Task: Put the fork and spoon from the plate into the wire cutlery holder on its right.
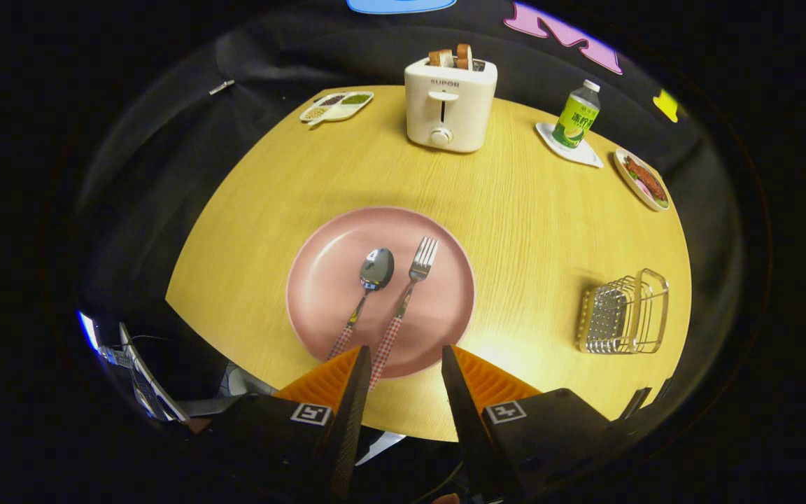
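Wooden table (515, 231), gripper (406, 353) agape, empty

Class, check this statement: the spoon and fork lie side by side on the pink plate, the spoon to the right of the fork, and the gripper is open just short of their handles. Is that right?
Not quite. In the gripper view the spoon lies to the left of the fork, not the right. The rest holds: both lie side by side on the pink plate, and the gripper is open just short of their handles.

Sharp, bright centre — glare on table (515, 353); fisheye edges bent, dim.
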Motion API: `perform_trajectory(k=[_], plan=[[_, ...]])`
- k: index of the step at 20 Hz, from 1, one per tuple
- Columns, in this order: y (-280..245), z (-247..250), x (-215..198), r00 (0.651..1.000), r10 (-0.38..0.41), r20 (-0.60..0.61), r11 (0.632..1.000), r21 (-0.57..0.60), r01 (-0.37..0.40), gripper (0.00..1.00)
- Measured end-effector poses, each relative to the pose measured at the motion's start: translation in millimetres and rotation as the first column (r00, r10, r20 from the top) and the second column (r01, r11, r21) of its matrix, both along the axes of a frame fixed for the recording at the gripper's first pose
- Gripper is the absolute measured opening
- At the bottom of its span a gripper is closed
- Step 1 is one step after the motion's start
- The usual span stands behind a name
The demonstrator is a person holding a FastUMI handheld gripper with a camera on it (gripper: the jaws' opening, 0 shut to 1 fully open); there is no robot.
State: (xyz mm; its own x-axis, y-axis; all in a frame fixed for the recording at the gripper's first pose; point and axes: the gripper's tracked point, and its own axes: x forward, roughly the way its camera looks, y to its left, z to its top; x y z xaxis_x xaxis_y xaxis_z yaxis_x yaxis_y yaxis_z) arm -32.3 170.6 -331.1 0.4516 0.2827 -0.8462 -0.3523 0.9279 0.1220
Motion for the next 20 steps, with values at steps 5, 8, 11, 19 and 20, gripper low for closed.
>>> perform_trajectory(k=[5,8,11,19,20], plan=[[10.4,-35.7,6.3,0.999,0.022,-0.036,0.998,-0.061,-0.024,0.66],[14.7,-53.8,8.5,0.998,0.019,-0.065,0.996,-0.091,-0.025,0.66],[17.3,-66.1,10.6,0.996,-0.002,-0.092,0.994,-0.108,-0.008,0.52],[11.1,-58.6,15.6,0.991,-0.07,-0.112,0.996,-0.069,0.062,0.13],[11.4,-55.7,15.4,0.991,-0.075,-0.112,0.996,-0.055,0.069,0.13]])
